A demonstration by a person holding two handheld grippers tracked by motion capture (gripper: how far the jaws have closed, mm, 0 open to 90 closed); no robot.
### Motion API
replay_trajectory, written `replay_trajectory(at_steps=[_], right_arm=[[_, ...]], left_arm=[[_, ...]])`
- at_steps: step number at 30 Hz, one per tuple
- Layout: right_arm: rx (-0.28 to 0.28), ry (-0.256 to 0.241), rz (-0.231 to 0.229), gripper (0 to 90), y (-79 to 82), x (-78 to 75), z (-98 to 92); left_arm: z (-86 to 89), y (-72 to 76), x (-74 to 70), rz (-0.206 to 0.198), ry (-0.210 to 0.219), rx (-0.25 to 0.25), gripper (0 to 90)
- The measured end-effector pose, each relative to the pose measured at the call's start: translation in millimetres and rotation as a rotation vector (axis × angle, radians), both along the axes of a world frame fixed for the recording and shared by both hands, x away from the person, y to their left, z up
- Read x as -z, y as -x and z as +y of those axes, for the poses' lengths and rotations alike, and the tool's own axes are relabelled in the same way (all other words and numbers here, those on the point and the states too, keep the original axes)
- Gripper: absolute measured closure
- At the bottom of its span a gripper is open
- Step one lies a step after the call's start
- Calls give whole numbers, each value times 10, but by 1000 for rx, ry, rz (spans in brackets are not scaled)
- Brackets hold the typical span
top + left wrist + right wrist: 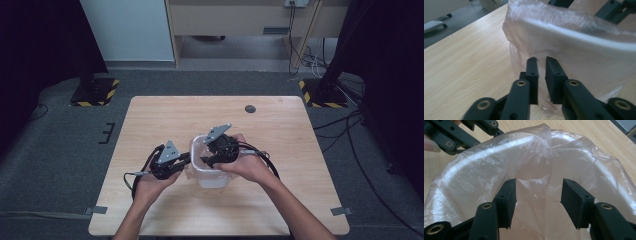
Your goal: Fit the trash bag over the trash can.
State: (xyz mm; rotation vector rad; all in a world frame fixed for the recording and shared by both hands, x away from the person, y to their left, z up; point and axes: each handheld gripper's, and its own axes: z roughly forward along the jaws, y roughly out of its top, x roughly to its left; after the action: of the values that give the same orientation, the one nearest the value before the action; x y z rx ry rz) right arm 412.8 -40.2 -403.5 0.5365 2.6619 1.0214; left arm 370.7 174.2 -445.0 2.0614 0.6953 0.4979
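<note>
A small white bin [211, 180] lined with a clear plastic bag [534, 152] stands near the middle of the wooden table [165, 120]. My left gripper [541, 60] sits at the bin's left outer side, just under the rim [579, 37]. Its jaws are almost together, with a fold of the bag's film [520, 42] pinched at their tips. My right gripper [539, 183] hangs over the bin's mouth, open, with loose film bunched between and below its jaws. In the high view the left gripper [188, 159] and right gripper [204, 161] meet at the bin's left rim.
A small dark round disc [250, 108] lies near the table's far edge. Two stand bases with yellow-black stripes [95, 91] [322, 92] sit on the grey floor beyond the table. Cables [265, 155] trail from the grippers across the tabletop.
</note>
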Motion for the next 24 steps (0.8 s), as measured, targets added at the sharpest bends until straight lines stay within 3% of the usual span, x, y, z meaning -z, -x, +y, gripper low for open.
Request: replay_trajectory(at_steps=[2,8,10,13,14,15,17,19,20,22,24], right_arm=[[-2,3,1,391,9,5,13],[-10,-12,-4,386,12,-22,-15],[-9,-38,-2,426,0,-65,-65],[-8,-87,1,600,-25,-150,-151],[-8,-87,0,600,-37,-167,-159],[-13,-74,1,697,-47,-181,-156],[-15,-55,5,724,-55,-187,-137],[-16,18,23,793,-69,-171,-30],[-16,18,23,793,-69,-171,-30],[4,87,33,812,-86,-133,50],[9,113,48,820,-102,-99,97]], left_arm=[[-2,3,-11,3,7,-8,895],[-13,14,-25,7,-10,-30,900],[-8,11,-20,7,-9,-36,900],[-8,18,-16,12,-6,-37,900],[-8,18,-16,12,-6,-37,900],[-19,22,-14,13,-6,-37,900],[-21,22,-14,14,-3,-39,900],[-22,26,-20,14,0,-48,900],[-22,26,-20,14,0,-48,900],[-18,29,-22,14,2,-51,900],[-13,29,-22,14,1,-50,900]])
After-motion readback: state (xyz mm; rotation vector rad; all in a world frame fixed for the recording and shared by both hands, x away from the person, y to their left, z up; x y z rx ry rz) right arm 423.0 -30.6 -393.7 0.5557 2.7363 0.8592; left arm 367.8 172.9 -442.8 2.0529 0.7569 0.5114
